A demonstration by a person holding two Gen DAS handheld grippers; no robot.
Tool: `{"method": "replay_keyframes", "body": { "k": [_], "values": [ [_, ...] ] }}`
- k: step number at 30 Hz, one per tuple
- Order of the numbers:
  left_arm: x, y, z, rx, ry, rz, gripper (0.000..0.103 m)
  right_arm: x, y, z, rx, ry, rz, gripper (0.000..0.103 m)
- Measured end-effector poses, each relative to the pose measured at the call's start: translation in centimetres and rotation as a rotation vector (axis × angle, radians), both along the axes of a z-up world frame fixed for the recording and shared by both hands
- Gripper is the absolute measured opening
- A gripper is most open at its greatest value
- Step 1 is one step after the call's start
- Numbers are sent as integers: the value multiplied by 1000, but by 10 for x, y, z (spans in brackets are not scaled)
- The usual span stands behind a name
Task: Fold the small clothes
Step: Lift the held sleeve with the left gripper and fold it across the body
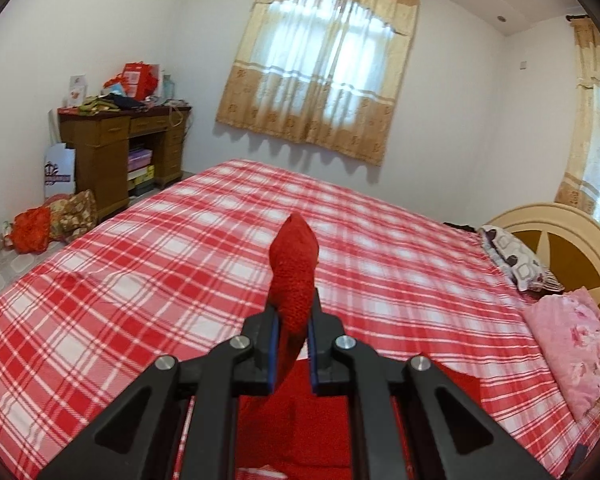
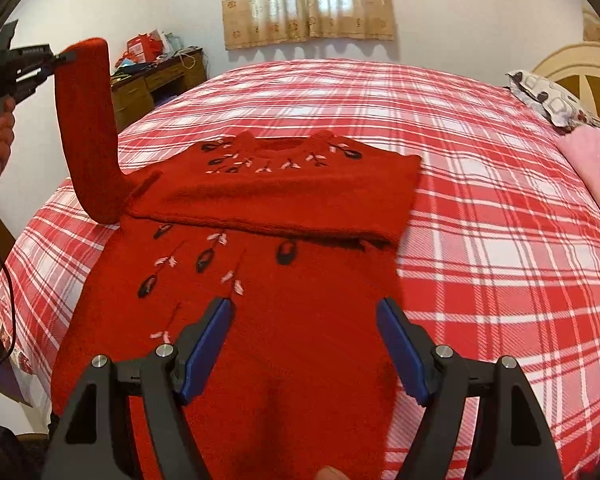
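Step — we hold the sleeve (image 2: 86, 128) aloft, left gripper (image 1: 292, 320) clamped on it | right gripper (image 2: 304, 344) spread wide, empty | next — lay sleeve across red sweater (image 2: 260, 280).

A red-and-white plaid bedsheet (image 1: 148, 280) covers the bed. At its cream headboard (image 1: 560, 224) lie a grey patterned pillow (image 1: 516, 256) and a pink floral pillow (image 1: 568, 340). A cluttered brown desk (image 1: 112, 140) stands in the corner. Beige curtains (image 1: 320, 68) cover the window.
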State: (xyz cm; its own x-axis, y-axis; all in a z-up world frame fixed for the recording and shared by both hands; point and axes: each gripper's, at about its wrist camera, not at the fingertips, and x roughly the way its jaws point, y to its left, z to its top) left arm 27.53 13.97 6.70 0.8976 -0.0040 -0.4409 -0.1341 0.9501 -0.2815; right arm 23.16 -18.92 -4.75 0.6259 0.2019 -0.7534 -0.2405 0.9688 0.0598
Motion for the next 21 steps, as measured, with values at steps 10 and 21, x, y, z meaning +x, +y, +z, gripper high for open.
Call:
{"method": "replay_keyframes", "body": {
  "k": [10,21],
  "values": [
    [13,-45,17,-7,-40,-66,12,-8,-28,-15,30,17,-51,76],
    [24,-121,14,5,-59,-174,12,-16,-46,-20,66,3,-88,76]
  ]
}}
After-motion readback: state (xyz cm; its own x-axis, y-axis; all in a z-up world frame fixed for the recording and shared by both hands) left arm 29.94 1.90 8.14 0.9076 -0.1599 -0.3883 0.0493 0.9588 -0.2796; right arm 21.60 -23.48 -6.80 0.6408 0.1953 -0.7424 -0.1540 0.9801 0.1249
